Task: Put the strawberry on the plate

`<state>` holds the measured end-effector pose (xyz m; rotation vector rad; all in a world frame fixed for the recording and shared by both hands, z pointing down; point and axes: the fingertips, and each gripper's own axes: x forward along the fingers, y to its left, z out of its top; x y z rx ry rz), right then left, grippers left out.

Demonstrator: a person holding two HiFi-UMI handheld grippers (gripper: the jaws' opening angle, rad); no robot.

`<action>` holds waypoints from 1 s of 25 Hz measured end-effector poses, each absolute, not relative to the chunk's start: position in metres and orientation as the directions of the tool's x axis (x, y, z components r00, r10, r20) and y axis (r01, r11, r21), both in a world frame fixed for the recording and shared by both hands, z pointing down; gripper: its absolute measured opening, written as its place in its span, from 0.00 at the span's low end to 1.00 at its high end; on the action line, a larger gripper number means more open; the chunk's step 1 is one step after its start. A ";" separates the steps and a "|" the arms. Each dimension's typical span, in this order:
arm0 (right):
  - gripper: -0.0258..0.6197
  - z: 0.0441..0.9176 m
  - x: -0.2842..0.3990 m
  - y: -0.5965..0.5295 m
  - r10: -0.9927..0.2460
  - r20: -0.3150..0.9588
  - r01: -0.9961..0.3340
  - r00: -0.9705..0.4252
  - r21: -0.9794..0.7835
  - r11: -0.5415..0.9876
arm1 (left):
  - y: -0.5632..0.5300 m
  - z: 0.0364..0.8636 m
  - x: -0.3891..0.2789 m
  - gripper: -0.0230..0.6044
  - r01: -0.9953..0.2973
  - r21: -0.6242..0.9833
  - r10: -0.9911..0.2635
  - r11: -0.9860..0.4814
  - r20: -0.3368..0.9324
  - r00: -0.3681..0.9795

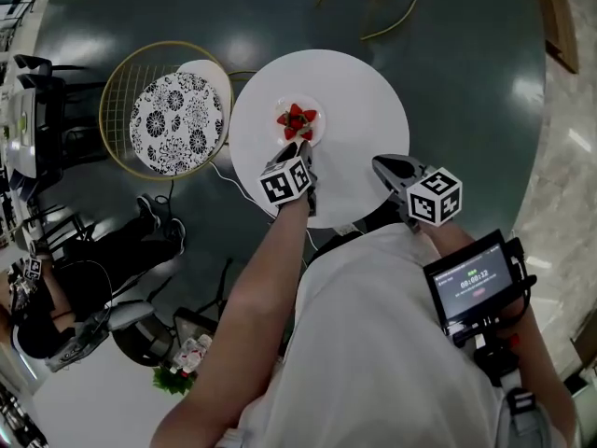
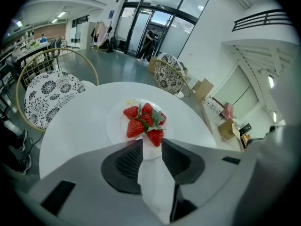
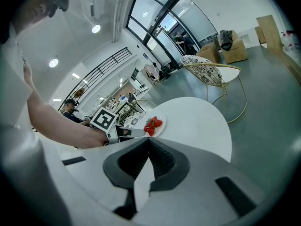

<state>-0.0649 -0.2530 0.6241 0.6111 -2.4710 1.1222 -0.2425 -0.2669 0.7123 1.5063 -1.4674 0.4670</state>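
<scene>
Left gripper view: approx 5 strawberries (image 2: 143, 124) are piled on 1 plate (image 2: 115, 126), centre of 1 white table (image 2: 70, 131). Left gripper (image 2: 151, 145) jaws are held apart, empty, at plate edge. Right gripper (image 3: 149, 141) jaws are pressed together, empty.

Just ahead of my left tool (image 1: 302, 147), red strawberries (image 1: 297, 119) lie heaped on a small round white plate (image 1: 319, 131) on the round white desk (image 1: 364, 101); my right tool (image 1: 382, 164) sits to its right, above the desk's near edge.

A round white table (image 1: 364, 119) stands on a grey floor (image 1: 466, 63). On it lies one plate (image 1: 319, 131) (strawberries (image 1: 297, 119) heaped on it).
</scene>
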 end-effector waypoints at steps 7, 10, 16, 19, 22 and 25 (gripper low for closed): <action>0.05 0.619 -0.065 -0.264 -0.235 0.470 -0.503 -0.851 -0.602 0.620 | -0.249 0.690 -0.243 0.21 -0.920 0.357 -0.617 0.162 0.764 0.187; 0.05 0.615 -0.068 -0.267 -0.235 0.456 -0.489 -0.858 -0.590 0.642 | -0.236 0.679 -0.246 0.06 -0.920 0.353 -0.647 0.171 0.744 0.165; 0.05 0.602 -0.085 -0.271 -0.216 0.421 -0.442 -0.881 -0.570 0.693 | -0.213 0.654 -0.251 0.05 -0.914 0.378 -0.702 0.147 0.691 0.173; 0.05 0.598 -0.090 -0.270 -0.206 0.398 -0.415 -0.894 -0.564 0.714 | -0.202 0.642 -0.246 0.05 -0.922 0.373 -0.728 0.104 0.660 0.185; 0.05 0.593 -0.095 -0.269 -0.196 0.380 -0.393 -0.904 -0.555 0.734 | -0.195 0.628 -0.243 0.05 -0.926 0.372 -0.756 0.067 0.625 0.196; 0.05 0.590 -0.098 -0.267 -0.197 0.365 -0.382 -0.910 -0.554 0.740 | -0.189 0.617 -0.242 0.05 -0.930 0.365 -0.774 0.040 0.600 0.202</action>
